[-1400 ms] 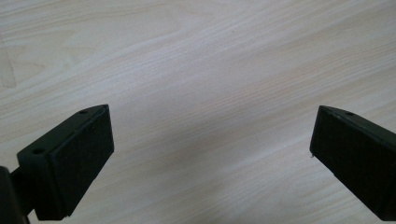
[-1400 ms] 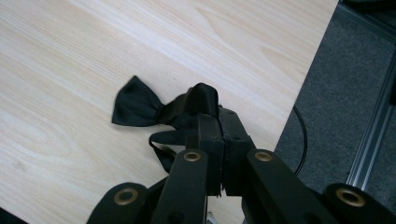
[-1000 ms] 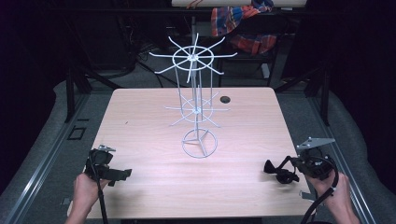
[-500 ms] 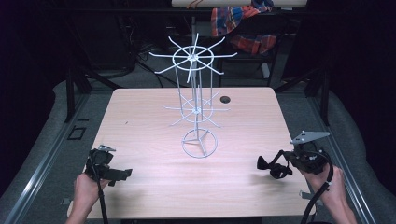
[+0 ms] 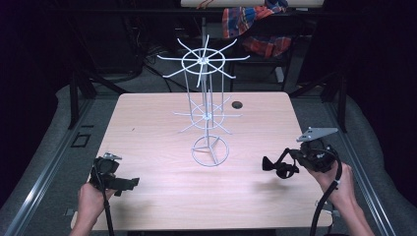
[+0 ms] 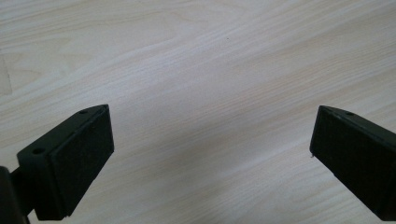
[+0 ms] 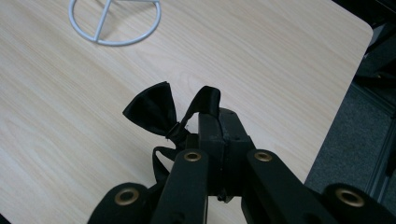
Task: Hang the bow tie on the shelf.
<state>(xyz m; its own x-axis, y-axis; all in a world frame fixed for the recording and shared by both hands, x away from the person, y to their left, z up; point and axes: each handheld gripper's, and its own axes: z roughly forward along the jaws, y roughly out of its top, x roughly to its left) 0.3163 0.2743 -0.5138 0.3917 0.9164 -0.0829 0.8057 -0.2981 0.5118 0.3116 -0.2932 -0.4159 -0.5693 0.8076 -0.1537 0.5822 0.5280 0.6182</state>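
Left tongs (image 5: 129, 183) at the near left of the bench (image 5: 162, 123), held by the left hand (image 5: 89, 199). Jaws spread wide in the left gripper view, with bare pale wood grain between them; nothing gripped. Black cable trails back past the hand.

Right tongs (image 5: 290, 163) at the near right, held by the right hand (image 5: 339, 184), grey three-cornered plate on top. Jaws closed on a black bow tie (image 5: 275, 164). In the right gripper view the jaws pinch together on the tie's strap, and the bow (image 7: 154, 112) sticks out ahead of and to the left of the tips (one wing fully seen, the other mostly behind the jaw). The tie casts a soft shadow on the wood in the high view; whether it touches the bench cannot be told.

Beyond and between the two tongs: a white wire rack (image 5: 206, 105), upright on a ring base (image 5: 210, 151) with three spokes. The base is well apart from both tongs, nearer the right ones; its ring also shows at the top left of the right gripper view. Two tiers of radiating arms, small lower, large upper.

Farther still, past the rack: a small dark round hole (image 5: 237, 104) in the bench top. Behind the bench, a plaid cloth (image 5: 255, 24) in red, blue and orange.
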